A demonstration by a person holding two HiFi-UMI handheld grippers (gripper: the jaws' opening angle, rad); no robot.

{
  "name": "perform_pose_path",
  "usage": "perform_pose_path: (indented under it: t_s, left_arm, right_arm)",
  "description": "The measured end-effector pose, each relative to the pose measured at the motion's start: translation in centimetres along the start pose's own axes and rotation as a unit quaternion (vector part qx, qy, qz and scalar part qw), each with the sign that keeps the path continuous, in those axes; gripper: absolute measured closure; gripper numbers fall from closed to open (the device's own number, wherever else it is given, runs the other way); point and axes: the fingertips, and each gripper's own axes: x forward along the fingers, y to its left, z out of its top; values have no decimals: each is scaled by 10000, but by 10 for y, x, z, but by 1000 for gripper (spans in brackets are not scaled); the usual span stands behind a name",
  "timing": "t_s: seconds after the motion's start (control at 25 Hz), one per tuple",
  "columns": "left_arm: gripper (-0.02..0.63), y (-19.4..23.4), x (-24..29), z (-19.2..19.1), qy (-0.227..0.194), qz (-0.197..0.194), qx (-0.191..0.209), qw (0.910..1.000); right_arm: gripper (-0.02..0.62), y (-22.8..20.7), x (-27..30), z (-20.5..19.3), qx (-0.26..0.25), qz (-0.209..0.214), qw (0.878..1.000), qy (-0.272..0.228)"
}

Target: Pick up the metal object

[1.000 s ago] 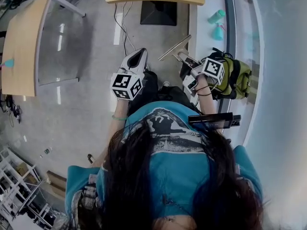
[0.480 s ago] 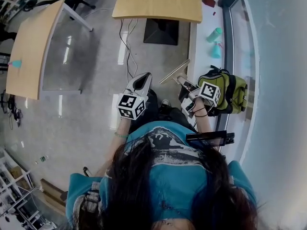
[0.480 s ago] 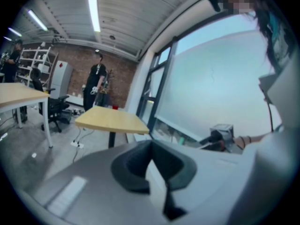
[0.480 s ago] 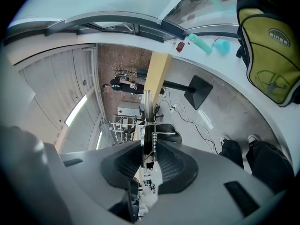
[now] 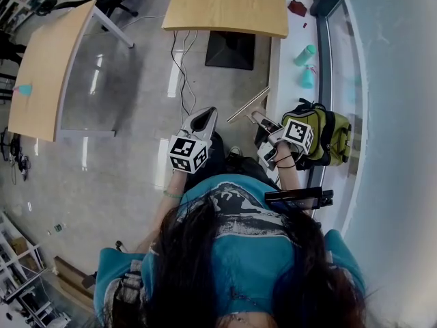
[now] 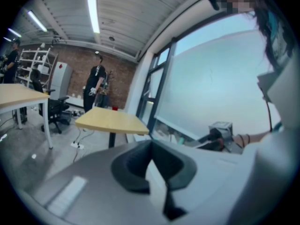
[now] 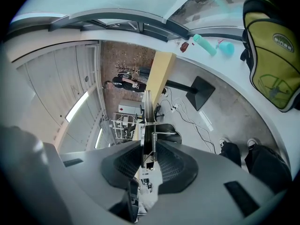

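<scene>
My right gripper (image 5: 265, 120) is shut on the metal object (image 5: 247, 105), a long flat strip with a small coil spring. It holds the strip in the air over the floor, beside the white window ledge (image 5: 290, 80). In the right gripper view the strip (image 7: 147, 111) stands edge-on between the ribbed pads (image 7: 166, 161) and sticks out past the right gripper (image 7: 147, 156). My left gripper (image 5: 203, 118) hovers over the floor to the left of it. In the left gripper view the left gripper (image 6: 152, 161) is shut, with its pads (image 6: 136, 168) together and nothing between them.
A yellow-green backpack (image 5: 328, 132) (image 7: 272, 46) lies on the ledge just right of my right gripper. Teal bottles (image 5: 305, 55) (image 7: 204, 44) stand farther along it. A wooden table (image 5: 225, 5) with a black base (image 5: 230, 50) and floor cables (image 5: 179, 53) is ahead, with another table (image 5: 41, 67) to the left.
The head view has shifted, so the scene sits slightly lower in frame. Both grippers keep their pose, and the right one still clamps the metal strip.
</scene>
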Motion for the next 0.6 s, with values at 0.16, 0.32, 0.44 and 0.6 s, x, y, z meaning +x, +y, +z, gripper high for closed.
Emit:
perform_pose_path:
  t_s: [0.16,0.32,0.44,0.6]
  left_arm:
    - [601,2,-1,2,-33,56,1,10000]
    - [601,3,-1,3,-40,55,16,10000]
    - [601,1,0,3,-13,15,47,10000]
    - [601,-1,1,3,8,-26,72,10000]
  right_arm:
    - [500,4,2,-2,-82,31,9999,75]
    - [500,4,4,-2,-73,44,9999,83]
    - [500,3,4,-1,-68,49,9999,57]
    - [500,3,4,-1,-63,52,10000,55]
